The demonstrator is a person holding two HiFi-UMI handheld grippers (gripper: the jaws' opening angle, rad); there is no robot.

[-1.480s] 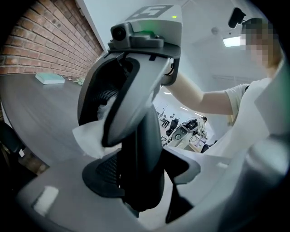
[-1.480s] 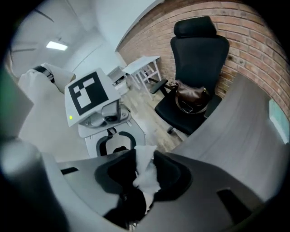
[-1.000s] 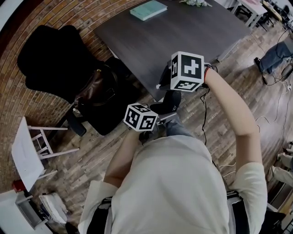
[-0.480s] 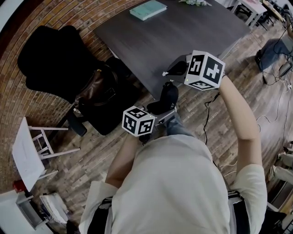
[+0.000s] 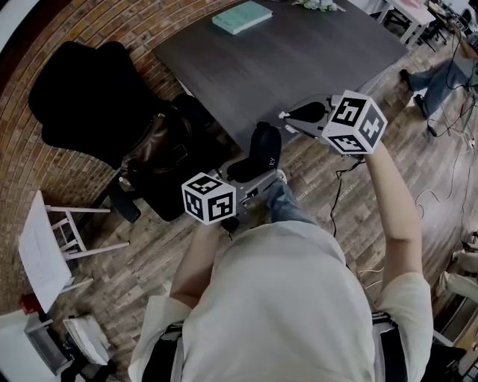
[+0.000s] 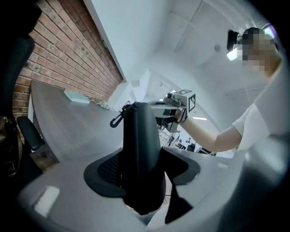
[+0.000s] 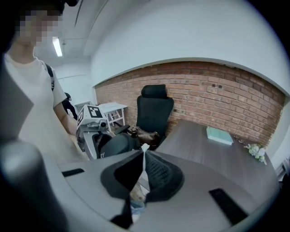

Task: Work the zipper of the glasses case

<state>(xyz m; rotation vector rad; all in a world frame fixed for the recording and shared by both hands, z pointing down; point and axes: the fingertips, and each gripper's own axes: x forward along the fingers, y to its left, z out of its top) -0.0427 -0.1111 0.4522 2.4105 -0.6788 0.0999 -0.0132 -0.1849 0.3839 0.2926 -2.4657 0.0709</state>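
The black glasses case [image 5: 260,153] stands on end between the pads of my left gripper [image 5: 261,181], which is shut on its lower part. In the left gripper view the case [image 6: 141,149] fills the middle, with a black clip [image 6: 117,120] hanging at its top end. My right gripper [image 5: 286,116] is shut, and its tips sit just right of the case's top, over the table's edge. A small white bit [image 7: 144,147] shows at the right gripper's [image 7: 144,158] tips; I cannot tell what it is. From that view the case [image 7: 115,145] lies beyond the tips.
A dark table [image 5: 299,52] carries a teal book [image 5: 241,16] at its far side. A black office chair [image 5: 89,97] with a brown bag [image 5: 153,145] stands at left. A white folding stool [image 5: 52,246] is at lower left. Cables [image 5: 336,186] trail over the wooden floor.
The right gripper has swung right and upward, away from the case's top. The left gripper has lifted the case toward the table's edge, and its cube has shifted left.
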